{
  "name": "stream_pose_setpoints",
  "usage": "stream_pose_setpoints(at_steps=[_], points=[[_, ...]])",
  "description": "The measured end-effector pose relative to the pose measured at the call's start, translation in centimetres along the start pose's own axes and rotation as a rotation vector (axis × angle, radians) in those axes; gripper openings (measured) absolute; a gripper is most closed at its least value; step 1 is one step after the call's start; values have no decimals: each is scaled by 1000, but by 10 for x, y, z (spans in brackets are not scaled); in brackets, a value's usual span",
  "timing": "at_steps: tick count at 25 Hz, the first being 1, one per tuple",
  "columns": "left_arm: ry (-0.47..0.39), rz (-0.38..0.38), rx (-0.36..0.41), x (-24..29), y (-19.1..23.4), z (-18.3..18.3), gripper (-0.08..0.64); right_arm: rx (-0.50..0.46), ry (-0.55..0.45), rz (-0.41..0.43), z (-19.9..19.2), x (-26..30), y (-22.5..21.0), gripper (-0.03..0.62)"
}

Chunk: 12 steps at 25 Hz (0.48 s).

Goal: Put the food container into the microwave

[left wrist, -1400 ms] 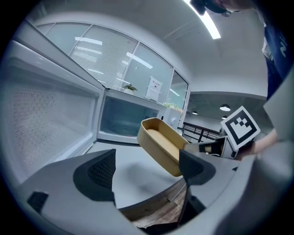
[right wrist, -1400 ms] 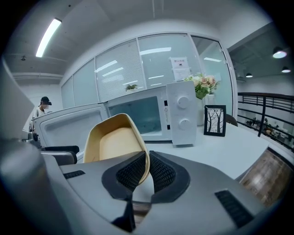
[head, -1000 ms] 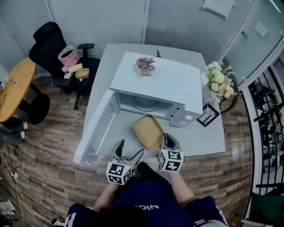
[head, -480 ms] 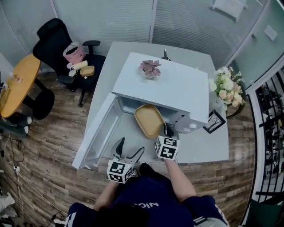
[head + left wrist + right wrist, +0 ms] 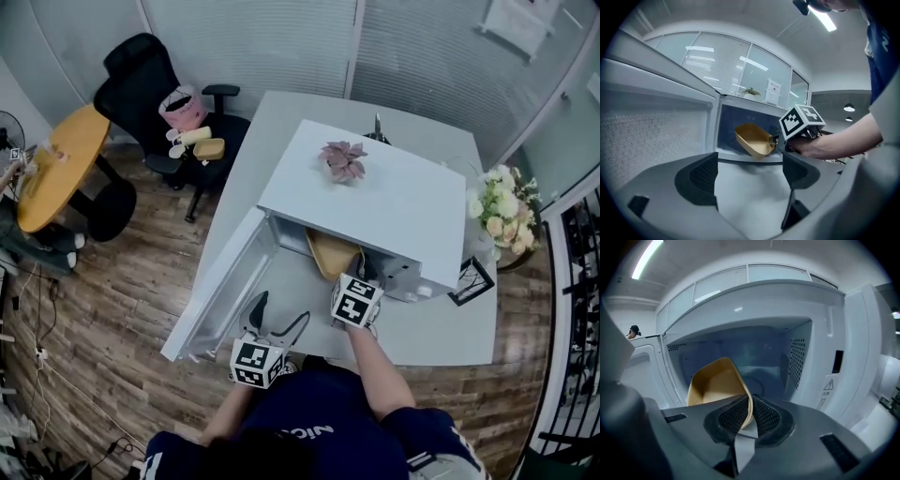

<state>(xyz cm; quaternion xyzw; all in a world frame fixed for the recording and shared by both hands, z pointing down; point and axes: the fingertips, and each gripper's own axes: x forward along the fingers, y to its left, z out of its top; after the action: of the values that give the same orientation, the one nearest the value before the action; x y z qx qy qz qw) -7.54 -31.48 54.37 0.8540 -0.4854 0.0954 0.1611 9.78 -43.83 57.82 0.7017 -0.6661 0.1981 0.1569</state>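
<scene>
A: The right gripper (image 5: 749, 417) is clenched on one wall of the tan food container (image 5: 715, 387), pads pinching just below the rim. The container hangs tilted, not level, with its far end just inside the mouth of the microwave (image 5: 375, 202). As far as we can judge it is not set down yet.

B: Agreed. The left gripper (image 5: 750, 176) has its jaws apart with nothing between them. It hangs low in front of the open door (image 5: 220, 291), near the front edge of the worktop (image 5: 441, 328). We leave it out of this step.

A: How do we do the insertion well?

B: Three things, by our reckoning. First we level the container: held by one wall it droops, and a low corner could catch the sill of the cavity. Then we go in along the middle, clear of the perforated right wall (image 5: 797, 364) and the hinge side. Last, we bring it flat onto the cavity floor before loosening the pads.

A: Grip risk?

B: It is a single-edge pinch on a thin wall. The container looks light and likely to swing, so we move slowly and avoid twisting. It looks empty from the right gripper view.

A: The potted plant (image 5: 344, 159) on top?

B: Well apart from the path. No concern unless we bump the housing.
</scene>
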Motion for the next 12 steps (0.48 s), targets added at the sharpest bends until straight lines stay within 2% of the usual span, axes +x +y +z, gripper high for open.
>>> stream_pose_setpoints(at_steps=[8, 12], points=[[41, 27, -20, 7, 12, -3, 419, 30, -32, -17, 20, 33, 3, 41], [51, 10, -24, 13, 9, -4, 419, 37, -50, -48, 23, 45, -5, 41]])
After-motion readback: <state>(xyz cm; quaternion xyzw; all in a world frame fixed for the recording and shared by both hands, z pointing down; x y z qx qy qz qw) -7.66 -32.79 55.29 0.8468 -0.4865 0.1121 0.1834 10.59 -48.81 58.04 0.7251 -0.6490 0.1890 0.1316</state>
